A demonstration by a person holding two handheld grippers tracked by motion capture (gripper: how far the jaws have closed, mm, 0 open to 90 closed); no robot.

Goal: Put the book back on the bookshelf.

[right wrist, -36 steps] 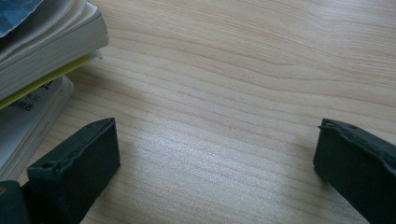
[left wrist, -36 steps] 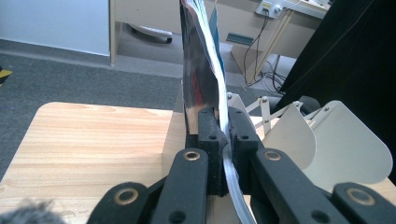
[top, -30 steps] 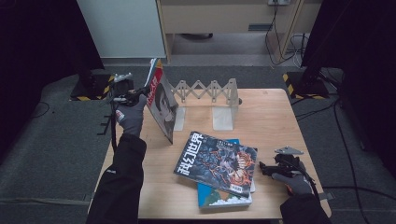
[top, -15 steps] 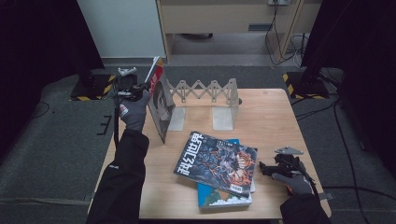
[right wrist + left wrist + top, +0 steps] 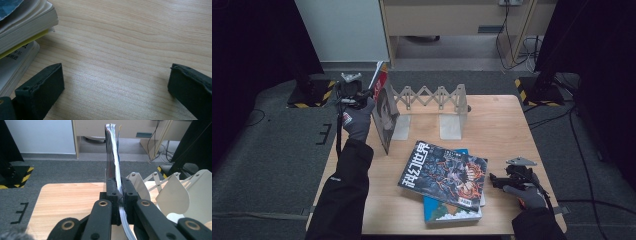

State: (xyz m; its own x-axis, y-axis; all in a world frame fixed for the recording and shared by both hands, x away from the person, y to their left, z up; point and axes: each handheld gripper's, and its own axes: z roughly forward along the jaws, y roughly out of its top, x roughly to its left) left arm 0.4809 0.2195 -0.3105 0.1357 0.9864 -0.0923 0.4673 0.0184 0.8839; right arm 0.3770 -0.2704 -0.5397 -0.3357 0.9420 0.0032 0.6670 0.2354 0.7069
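Jaws of the left gripper (image 5: 119, 195): pressed together on the edge of a thin magazine (image 5: 113, 157), which stands upright between the pads and rises toward the top centre of the left gripper view. Same item in the high view: magazine (image 5: 384, 117) held on edge at upper left of the desk (image 5: 507, 125), just beside the left end plate of the white accordion book rack (image 5: 432, 100); left gripper (image 5: 354, 95) sits at its far left side, above the gloved left hand (image 5: 357, 122).

Jaws of the right gripper (image 5: 117, 85): wide apart, nothing between them, bare wood below. Right gripper (image 5: 504, 180) lies at lower right of the high view, low over the desk, held by the right hand (image 5: 527, 192).

Book stack (image 5: 447, 182): lower centre of the high view, flat on the desk; a dark-covered magazine lies skewed on top of a blue-covered book. Stack edges (image 5: 22, 32) appear at upper left of the right gripper view, near the left jaw, not touching it.
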